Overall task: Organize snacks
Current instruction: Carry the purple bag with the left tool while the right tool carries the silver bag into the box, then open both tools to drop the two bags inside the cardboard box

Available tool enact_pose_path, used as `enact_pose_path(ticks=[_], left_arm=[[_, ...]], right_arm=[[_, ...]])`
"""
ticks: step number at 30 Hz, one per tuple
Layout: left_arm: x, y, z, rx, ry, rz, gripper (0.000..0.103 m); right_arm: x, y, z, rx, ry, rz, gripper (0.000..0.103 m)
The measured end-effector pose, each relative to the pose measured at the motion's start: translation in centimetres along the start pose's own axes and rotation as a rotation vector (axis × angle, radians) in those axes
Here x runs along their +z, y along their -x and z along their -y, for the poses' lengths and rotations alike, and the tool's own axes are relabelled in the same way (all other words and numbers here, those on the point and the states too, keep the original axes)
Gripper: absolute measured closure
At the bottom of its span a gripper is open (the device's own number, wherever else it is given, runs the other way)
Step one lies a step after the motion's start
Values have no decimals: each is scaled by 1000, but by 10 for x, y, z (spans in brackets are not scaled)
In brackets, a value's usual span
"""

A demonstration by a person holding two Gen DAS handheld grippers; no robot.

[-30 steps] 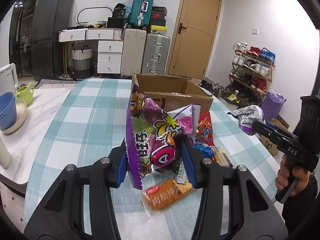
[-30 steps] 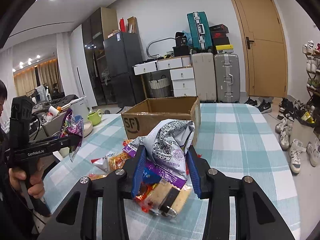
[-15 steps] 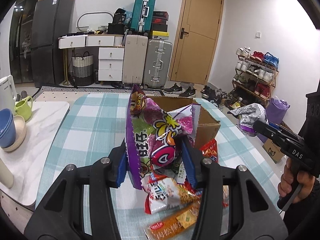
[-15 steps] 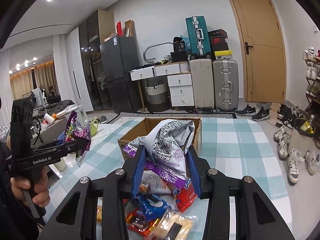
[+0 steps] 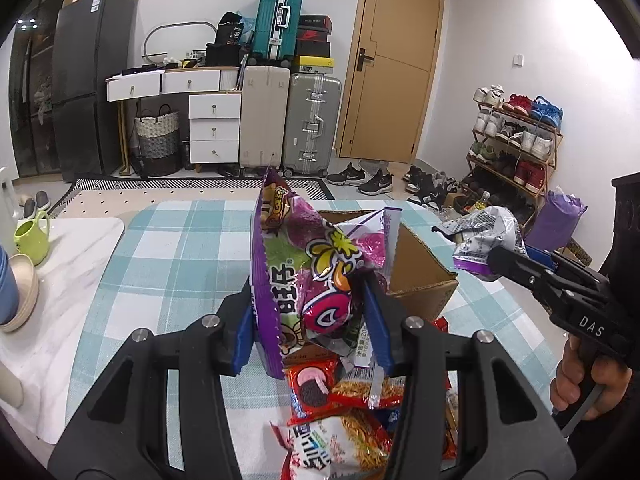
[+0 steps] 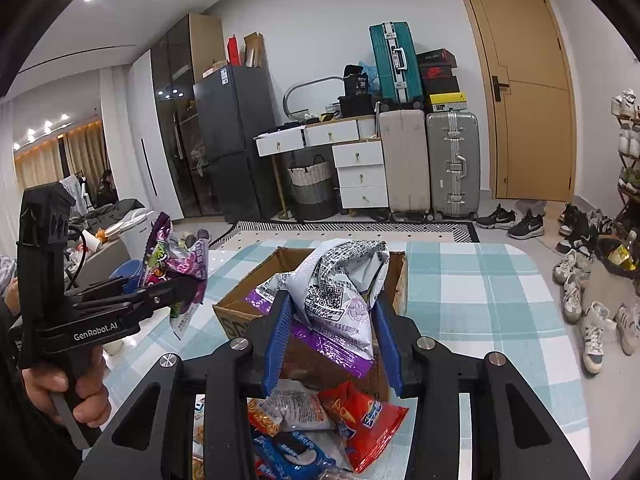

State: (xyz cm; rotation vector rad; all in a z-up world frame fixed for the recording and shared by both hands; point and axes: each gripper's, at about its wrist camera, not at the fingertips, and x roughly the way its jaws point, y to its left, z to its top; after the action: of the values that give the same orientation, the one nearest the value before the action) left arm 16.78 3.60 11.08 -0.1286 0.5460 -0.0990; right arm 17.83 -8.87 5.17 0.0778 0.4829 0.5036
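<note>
My left gripper [image 5: 306, 300] is shut on a purple snack bag [image 5: 308, 276] with cartoon print, held above the table in front of an open cardboard box [image 5: 420, 272]. In the right wrist view my right gripper [image 6: 334, 320] is shut on a silver-and-purple snack bag [image 6: 340, 292], held over the near edge of the same box [image 6: 236, 304]. Each gripper shows in the other's view: the right gripper [image 5: 476, 258] at the right, the left gripper [image 6: 188, 276] at the left. A pile of loose snack packets [image 5: 352, 412] [image 6: 320, 428] lies on the checked tablecloth below both grippers.
The table carries a teal checked cloth [image 5: 172, 256]. A marble side surface at the left holds a green mug [image 5: 32, 236] and stacked bowls [image 5: 16, 296]. A hand [image 5: 580, 380] grips the right tool. Suitcases, drawers and a shoe rack [image 5: 516, 144] stand beyond.
Both grippers have lifted and moved forward with their bags, so the box now lies closer and lower. More of the snack pile shows beneath them.
</note>
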Motion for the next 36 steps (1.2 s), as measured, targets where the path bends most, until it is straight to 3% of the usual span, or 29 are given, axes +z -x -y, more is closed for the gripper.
enact_pose_path(ticks=[20, 36], left_arm=[[18, -106, 20, 15, -48, -95, 59], [21, -157, 33, 24, -74, -156, 58]], right_arm=[[1, -71, 18, 9, 23, -75, 62], [-8, -99, 27, 11, 33, -122, 57]])
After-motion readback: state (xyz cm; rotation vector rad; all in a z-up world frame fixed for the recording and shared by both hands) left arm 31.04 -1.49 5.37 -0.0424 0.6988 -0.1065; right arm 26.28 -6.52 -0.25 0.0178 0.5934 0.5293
